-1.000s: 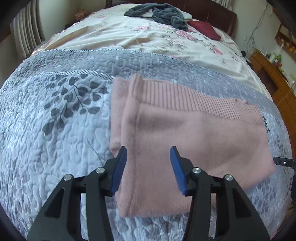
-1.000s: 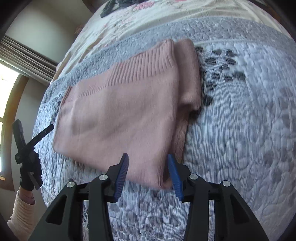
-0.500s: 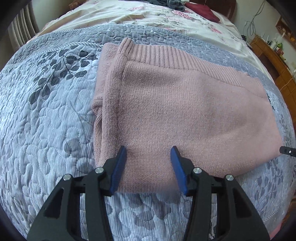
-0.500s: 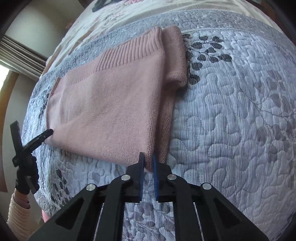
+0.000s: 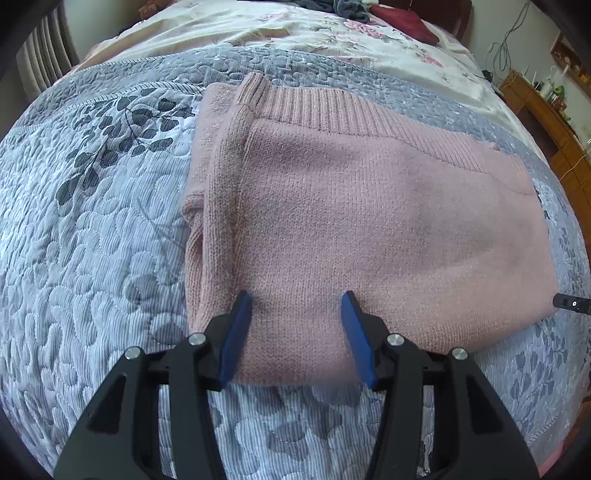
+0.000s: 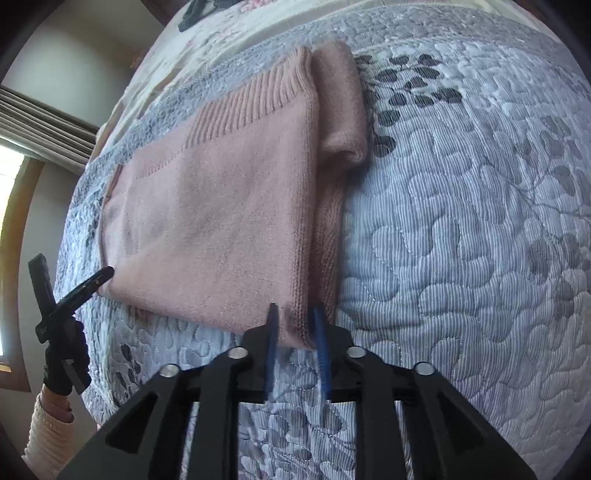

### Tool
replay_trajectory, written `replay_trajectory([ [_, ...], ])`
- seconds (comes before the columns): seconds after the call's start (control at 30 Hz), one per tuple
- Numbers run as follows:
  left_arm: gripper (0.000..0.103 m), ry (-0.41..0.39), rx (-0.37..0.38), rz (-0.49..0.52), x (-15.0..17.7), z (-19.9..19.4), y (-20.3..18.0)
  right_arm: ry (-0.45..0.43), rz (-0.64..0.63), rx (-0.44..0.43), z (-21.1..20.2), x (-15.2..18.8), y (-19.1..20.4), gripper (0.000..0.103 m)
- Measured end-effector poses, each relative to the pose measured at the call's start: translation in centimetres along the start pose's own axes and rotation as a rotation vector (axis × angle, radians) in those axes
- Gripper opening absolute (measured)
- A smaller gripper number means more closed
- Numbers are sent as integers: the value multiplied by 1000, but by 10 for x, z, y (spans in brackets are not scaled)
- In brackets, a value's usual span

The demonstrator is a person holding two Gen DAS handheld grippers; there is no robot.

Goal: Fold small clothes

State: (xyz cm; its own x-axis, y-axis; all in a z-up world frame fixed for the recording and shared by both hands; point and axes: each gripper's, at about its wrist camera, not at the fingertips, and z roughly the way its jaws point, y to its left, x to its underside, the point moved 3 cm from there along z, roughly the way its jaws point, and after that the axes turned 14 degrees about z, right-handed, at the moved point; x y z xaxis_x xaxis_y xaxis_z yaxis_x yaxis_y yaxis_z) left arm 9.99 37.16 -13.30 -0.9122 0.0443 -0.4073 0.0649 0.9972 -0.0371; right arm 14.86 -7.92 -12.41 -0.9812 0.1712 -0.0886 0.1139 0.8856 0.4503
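- Since half a second ago, the right gripper [image 6: 297, 325] has parted its blue pads a little; they were almost pressed together then, and now a small gap shows between them.
- Those pads sit on either side of the near corner of the pink sweater [image 6: 221, 206], right at its folded edge. Whether they pinch the knit or only stand beside it cannot be told.
- Left gripper [image 5: 297, 317] looks the same as before: its blue pads are spread wide apart and nothing is between them. It hovers over the near edge of the sweater.
- In the left wrist view the pink sweater [image 5: 369, 221] has hardly shifted. It lies folded flat on the grey quilt [image 5: 92, 240], with its ribbed hem along the far side.
- One folded sleeve [image 6: 340, 110] peeks out along the sweater's side, next to the dark leaf print on the quilt.
- Farther up the bed lies a cream flowered cover [image 5: 295, 33], with a dark red cloth [image 5: 402, 22] and some dark clothes [image 5: 332, 5] on it.
- In the right wrist view, the person's gloved hand [image 6: 64, 365] holds the other tool at the sweater's far corner, with a cream sleeve [image 6: 48, 435] below it.
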Motion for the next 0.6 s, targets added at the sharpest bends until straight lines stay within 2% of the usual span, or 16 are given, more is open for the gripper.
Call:
replay_trajectory([
  [0.03, 51, -4, 1, 3, -3, -3, -1, -19, -3, -8, -7, -5, 2, 54],
  [0.07, 51, -13, 6, 5, -6, -6, -2, -41, -9, -10, -13, -11, 4, 61],
  [0.13, 51, -35, 24, 2, -16, -12, -6, -72, -3, -13, -23, -25, 4, 61],
  [0.27, 53, -59, 52, 2, -40, -13, -17, -80, 65, -69, -26, -60, -4, 63],
  [0.43, 53, -54, 60, 10, -63, 2, -29, -61, 121, -103, -11, -92, -12, 64],
  [0.6, 53, -40, 69, -14, -74, 19, -28, -17, 148, -122, 14, -107, -20, 65],
])
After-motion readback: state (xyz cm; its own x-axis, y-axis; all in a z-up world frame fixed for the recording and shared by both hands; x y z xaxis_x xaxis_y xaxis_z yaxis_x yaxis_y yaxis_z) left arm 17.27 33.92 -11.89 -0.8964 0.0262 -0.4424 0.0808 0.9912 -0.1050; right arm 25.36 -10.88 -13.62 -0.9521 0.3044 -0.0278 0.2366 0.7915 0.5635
